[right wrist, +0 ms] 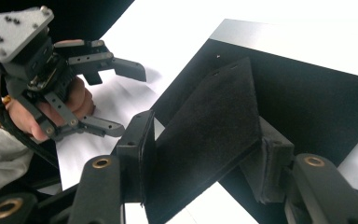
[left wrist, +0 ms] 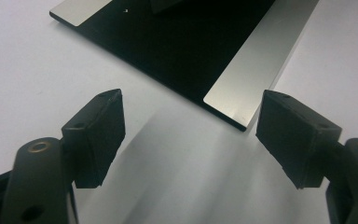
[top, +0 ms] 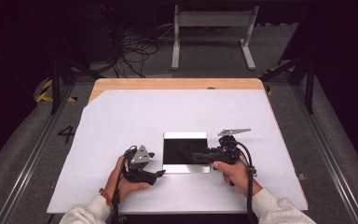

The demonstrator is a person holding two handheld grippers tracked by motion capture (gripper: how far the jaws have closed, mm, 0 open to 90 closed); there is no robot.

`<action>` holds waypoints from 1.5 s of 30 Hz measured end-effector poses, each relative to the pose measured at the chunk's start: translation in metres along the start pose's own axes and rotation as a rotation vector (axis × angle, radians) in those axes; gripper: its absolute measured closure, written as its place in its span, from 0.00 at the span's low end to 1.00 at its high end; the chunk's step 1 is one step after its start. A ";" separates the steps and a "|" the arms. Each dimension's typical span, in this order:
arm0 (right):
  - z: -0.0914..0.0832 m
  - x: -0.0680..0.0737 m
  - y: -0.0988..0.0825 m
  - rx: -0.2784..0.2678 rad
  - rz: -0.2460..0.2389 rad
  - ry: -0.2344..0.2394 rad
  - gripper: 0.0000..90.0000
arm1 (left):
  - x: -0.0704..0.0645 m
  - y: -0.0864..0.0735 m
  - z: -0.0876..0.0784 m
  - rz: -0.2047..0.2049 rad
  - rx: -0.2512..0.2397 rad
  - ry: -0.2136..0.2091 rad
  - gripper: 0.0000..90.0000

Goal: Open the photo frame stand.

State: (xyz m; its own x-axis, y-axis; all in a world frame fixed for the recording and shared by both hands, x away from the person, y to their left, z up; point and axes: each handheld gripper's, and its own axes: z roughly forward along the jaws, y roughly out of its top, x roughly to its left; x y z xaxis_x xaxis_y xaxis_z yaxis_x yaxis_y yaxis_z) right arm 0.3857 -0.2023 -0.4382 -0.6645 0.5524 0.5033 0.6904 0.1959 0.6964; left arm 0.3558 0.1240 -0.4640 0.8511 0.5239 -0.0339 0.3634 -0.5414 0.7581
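One claw grips black flap; left claw wide open

Black panel cropped by top edge, left gripper view.

A wooden bench sits under a white sheet, brightly lit against a dark room. Grey floor all around, a painted 4 at the left, yellow-black tape near it. Beyond, a white metal frame stands beside tangled black cables.
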 end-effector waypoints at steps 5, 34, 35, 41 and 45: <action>-0.002 0.005 0.000 -0.009 -0.039 -0.003 0.57 | 0.008 0.007 0.005 -0.027 0.002 -0.029 0.25; -0.013 0.023 -0.005 -0.036 -0.229 -0.008 0.63 | 0.019 0.030 0.030 -0.052 0.020 -0.140 0.32; -0.013 0.023 -0.005 -0.036 -0.230 -0.004 0.64 | 0.020 0.030 0.028 -0.042 0.012 -0.134 0.33; -0.015 0.024 -0.005 -0.035 -0.251 -0.001 0.65 | 0.018 0.032 0.025 -0.023 0.001 -0.101 0.37; -0.015 0.025 -0.004 -0.036 -0.271 -0.017 0.65 | 0.015 0.036 0.023 0.016 0.000 -0.045 0.37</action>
State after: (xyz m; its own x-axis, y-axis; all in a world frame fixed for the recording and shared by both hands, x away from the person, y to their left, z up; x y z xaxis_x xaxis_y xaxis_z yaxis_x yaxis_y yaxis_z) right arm 0.3619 -0.2012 -0.4203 -0.8185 0.4972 0.2878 0.4772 0.3096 0.8225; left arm 0.3905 0.0970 -0.4522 0.8729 0.4852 -0.0513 0.3499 -0.5494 0.7588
